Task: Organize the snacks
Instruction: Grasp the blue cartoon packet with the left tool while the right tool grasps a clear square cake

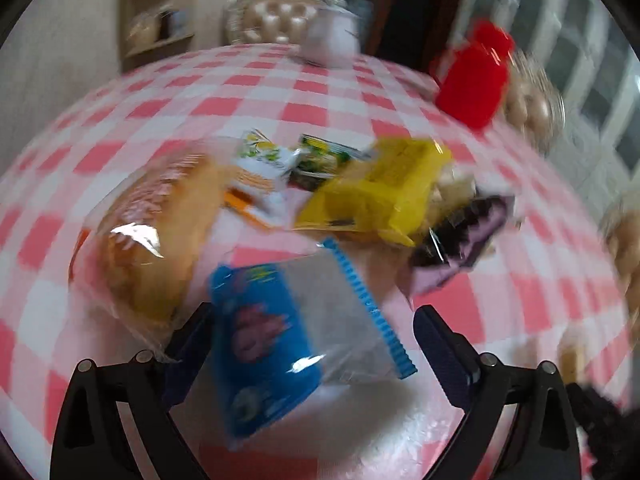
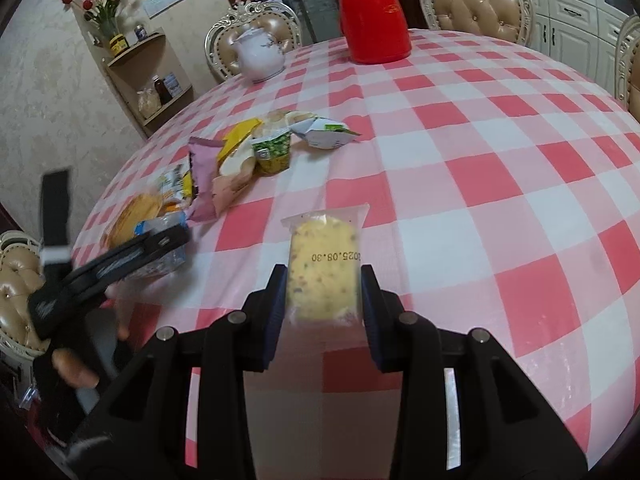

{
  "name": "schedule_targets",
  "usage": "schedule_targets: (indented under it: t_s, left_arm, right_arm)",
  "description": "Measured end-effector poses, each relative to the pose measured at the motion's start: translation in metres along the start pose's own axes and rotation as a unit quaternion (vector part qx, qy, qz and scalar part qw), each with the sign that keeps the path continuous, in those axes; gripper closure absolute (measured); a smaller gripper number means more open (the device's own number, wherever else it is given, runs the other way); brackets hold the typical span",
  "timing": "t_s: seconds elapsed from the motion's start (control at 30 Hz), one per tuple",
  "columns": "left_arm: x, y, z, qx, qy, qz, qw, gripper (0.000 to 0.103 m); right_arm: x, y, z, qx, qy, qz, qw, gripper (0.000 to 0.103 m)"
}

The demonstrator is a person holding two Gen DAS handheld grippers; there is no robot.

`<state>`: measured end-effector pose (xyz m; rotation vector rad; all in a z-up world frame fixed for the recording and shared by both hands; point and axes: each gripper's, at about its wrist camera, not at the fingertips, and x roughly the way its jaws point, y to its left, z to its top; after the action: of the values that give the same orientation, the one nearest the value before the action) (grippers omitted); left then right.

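My right gripper (image 2: 323, 276) is shut on a clear packet holding a pale yellow speckled biscuit (image 2: 322, 272), held just above the pink checked tablecloth (image 2: 480, 160). My left gripper (image 1: 314, 310) stands open over the snack pile, a blue and clear packet (image 1: 280, 332) lying between its fingers; the right pad is clear of it. Around that lie a wrapped bun (image 1: 160, 240), a yellow packet (image 1: 380, 196), a purple packet (image 1: 468, 240), a white and green packet (image 1: 264, 160) and a green cup (image 1: 324, 156). The left wrist view is blurred.
A red flask (image 2: 372, 20) and a white teapot (image 2: 260, 56) stand at the table's far side. Padded chairs (image 2: 476, 4) ring the table. A corner shelf (image 2: 160, 92) with jars and flowers is at the left wall. A hand (image 2: 76, 368) holds the left gripper.
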<state>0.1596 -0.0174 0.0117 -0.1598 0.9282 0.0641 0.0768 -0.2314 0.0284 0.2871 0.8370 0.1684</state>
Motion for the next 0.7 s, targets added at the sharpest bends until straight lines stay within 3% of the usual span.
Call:
schedule_targets:
  t_s: [0.03,0.07,0.17,0.4,0.7]
  left_arm:
    - [0.001,-0.003,-0.002,0.013,0.002,0.006,0.9999,0.009]
    - [-0.002,-0.003,-0.004,0.019,-0.004,0.006,0.9998,0.024]
    - [-0.01,0.005,-0.008,0.027,-0.014,-0.022,0.9993,0.037]
    - [-0.029,0.02,-0.017,0.012,-0.014,-0.071,0.9973,0.038]
    - [-0.061,0.039,-0.05,0.008,-0.026,-0.083,0.9962,0.038]
  right_arm:
    - [0.001,0.001,0.0,-0.001,0.001,0.0,1.0,0.064]
    - [0.001,0.001,0.0,0.0,0.002,0.0,1.0,0.064]
    - [0.006,0.0,-0.002,0.001,0.009,-0.001,1.0,0.064]
    - [0.013,0.006,-0.007,-0.011,0.014,0.012,1.0,0.064]
    - [0.011,0.009,-0.011,-0.006,0.004,0.031,0.999,0.064]
